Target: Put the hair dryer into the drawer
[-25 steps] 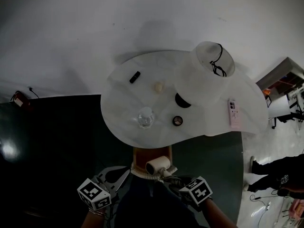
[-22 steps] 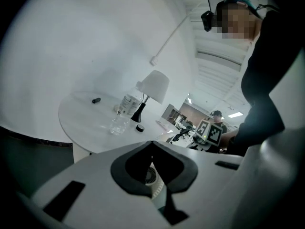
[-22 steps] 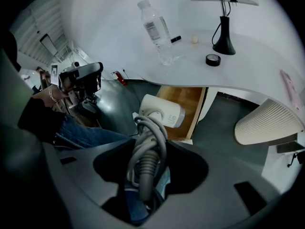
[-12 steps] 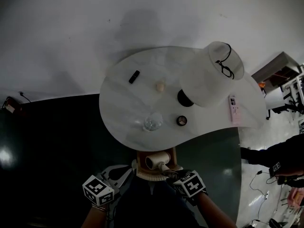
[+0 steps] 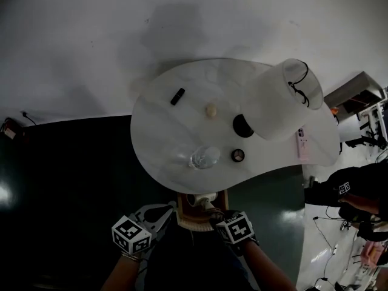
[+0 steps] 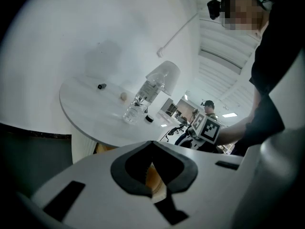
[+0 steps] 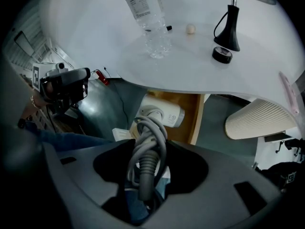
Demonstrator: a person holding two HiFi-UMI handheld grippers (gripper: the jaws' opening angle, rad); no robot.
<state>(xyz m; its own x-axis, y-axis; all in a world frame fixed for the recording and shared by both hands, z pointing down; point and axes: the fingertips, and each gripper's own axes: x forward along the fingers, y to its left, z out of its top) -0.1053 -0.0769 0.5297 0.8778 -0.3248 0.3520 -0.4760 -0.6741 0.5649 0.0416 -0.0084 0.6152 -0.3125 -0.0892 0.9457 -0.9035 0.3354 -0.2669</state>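
Under the table (image 5: 159,126) edge: the drawer (image 7: 196,120) stands open.
Hair dryer (image 7: 159,114): at the drawer's mouth, body lying sideways; whether it rests inside, you cannot tell.
Your right gripper (image 7: 151,156): pointing down, clamped on the dryer's looped cord and ribbed cord end.
Your left gripper (image 6: 152,144): left of the drawer, tips together, empty.

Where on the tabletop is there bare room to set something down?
The left part of the table, between the black stick and the water bottle, is bare. The right is crowded: lamp, round compact, phone.
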